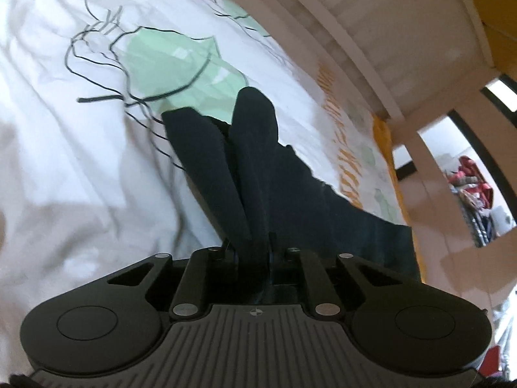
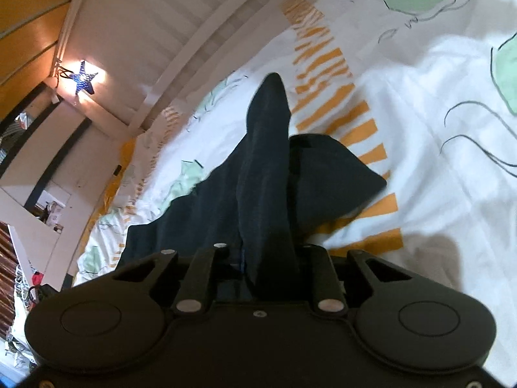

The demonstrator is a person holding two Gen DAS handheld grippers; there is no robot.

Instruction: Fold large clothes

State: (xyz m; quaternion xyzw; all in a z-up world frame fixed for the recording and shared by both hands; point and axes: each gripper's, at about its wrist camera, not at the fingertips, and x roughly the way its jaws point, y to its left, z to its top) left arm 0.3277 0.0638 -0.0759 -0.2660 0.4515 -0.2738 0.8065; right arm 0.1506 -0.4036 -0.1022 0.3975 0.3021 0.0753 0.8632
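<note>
- Plainly, a large dark navy cloth garment (image 1: 323, 213) is seen lying on a white bed cover (image 1: 64, 129) printed with pale green patches, thin black scribbled lines and orange stripes.
- Its fabric looks matte and almost black, with a faint weave (the colour is hard to judge in the dim light), and its edge runs ragged against the white cover in the left wrist view.
- The left gripper (image 1: 226, 123) is clenched on that garment: its two black fingers (image 1: 200, 148) are brought nearly together, and dark cloth is pinched between them and trails to the right over the cover.
- In the right wrist view the same garment (image 2: 194, 213) is spread to the left beneath the tool, while a folded corner of it (image 2: 336, 181) juts out to the right over the orange stripes.
- The right gripper (image 2: 284, 113) is closed on the cloth as well; one finger (image 2: 268, 123) is seen clearly, wrapped close by fabric, and the other is largely hidden behind the bunched corner.
- Both grips are taken near the garment's edge, and the cloth is drawn up off the cover there.
- A white slatted bed frame (image 2: 181, 32) is seen past the cover's far edge.
- A lit blue star-shaped lamp (image 2: 83, 78) is hung at the frame's corner.
</note>
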